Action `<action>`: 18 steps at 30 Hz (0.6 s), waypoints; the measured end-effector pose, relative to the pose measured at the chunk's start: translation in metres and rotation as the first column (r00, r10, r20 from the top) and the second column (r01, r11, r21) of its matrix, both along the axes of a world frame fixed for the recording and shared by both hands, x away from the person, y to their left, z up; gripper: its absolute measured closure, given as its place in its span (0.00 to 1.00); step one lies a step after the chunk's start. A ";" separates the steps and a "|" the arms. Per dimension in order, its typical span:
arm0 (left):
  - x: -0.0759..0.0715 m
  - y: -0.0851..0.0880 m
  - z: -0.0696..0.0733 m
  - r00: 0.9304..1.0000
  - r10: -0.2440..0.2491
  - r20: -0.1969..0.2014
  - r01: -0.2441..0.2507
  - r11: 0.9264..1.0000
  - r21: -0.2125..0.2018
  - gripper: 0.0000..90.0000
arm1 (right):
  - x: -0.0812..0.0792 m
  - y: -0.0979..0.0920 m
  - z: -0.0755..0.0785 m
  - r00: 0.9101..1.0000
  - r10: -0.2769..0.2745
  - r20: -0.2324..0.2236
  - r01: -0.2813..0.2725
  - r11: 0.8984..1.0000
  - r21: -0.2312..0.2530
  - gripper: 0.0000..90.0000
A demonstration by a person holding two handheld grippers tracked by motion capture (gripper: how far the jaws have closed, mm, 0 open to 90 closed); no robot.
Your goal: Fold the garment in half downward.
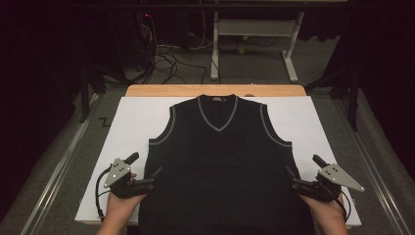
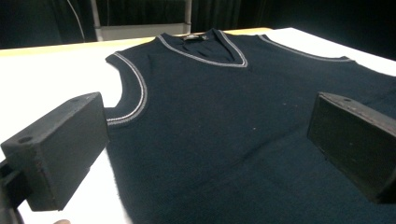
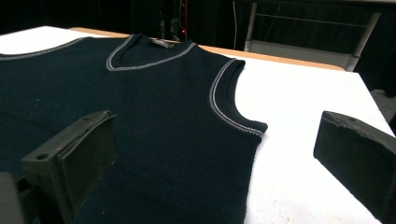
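Note:
A dark navy sleeveless V-neck vest with pale trim lies flat, neck away from me, on a white sheet. My left gripper is at the vest's lower left side edge, jaws open and pointing inward. In the left gripper view, the left gripper straddles the vest edge, nothing pinched. My right gripper mirrors it at the lower right side edge. From the right gripper view, the right gripper stands wide open, one jaw over the vest, the other over the sheet.
The sheet covers a wooden table whose far edge shows beyond the collar. Bare sheet lies to both sides of the vest. Behind the table are a metal table frame and floor cables. A rail runs along the left.

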State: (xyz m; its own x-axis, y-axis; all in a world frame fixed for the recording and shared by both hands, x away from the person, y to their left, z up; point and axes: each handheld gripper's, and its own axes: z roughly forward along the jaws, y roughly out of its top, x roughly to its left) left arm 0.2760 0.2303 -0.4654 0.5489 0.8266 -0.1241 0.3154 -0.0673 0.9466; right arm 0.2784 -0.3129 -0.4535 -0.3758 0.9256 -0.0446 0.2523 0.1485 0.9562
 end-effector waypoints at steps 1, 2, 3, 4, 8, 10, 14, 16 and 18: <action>0.000 0.000 0.000 1.000 0.001 -0.003 -0.001 1.000 -0.005 0.00 | 0.000 -0.001 0.000 1.000 -0.004 0.003 0.004 1.000 -0.003 0.00; 0.000 -0.001 0.001 1.000 0.004 -0.002 -0.004 1.000 -0.004 0.00 | 0.000 -0.001 0.000 1.000 -0.004 0.003 0.004 1.000 -0.003 0.00; 0.000 -0.001 0.001 1.000 0.007 0.002 -0.007 1.000 -0.001 0.00 | 0.000 -0.002 0.000 1.000 -0.006 0.002 0.006 1.000 0.006 0.00; 0.000 -0.001 0.001 1.000 0.007 0.003 -0.007 1.000 -0.004 0.00 | 0.001 -0.002 0.000 1.000 -0.007 0.003 0.007 1.000 0.014 0.00; -0.001 0.000 0.002 1.000 0.006 0.005 -0.006 1.000 -0.010 0.00 | 0.001 -0.004 0.001 1.000 -0.008 0.010 0.008 1.000 0.015 0.00; -0.002 0.001 0.002 1.000 0.003 0.003 -0.003 1.000 -0.010 0.00 | 0.000 -0.005 0.002 1.000 -0.011 0.010 0.010 1.000 0.015 0.00; -0.004 0.002 0.002 1.000 0.012 0.006 -0.012 1.000 -0.013 0.00 | -0.002 -0.005 0.003 1.000 -0.016 0.014 0.015 1.000 0.016 0.00; -0.003 0.004 0.002 1.000 0.012 0.013 -0.012 0.999 -0.030 0.00 | -0.003 -0.004 0.003 1.000 -0.019 0.013 0.019 1.000 0.017 0.00; -0.002 0.006 0.003 1.000 0.012 0.004 -0.012 0.999 -0.034 0.00 | -0.001 -0.001 0.003 1.000 -0.012 0.014 0.012 1.000 0.011 0.00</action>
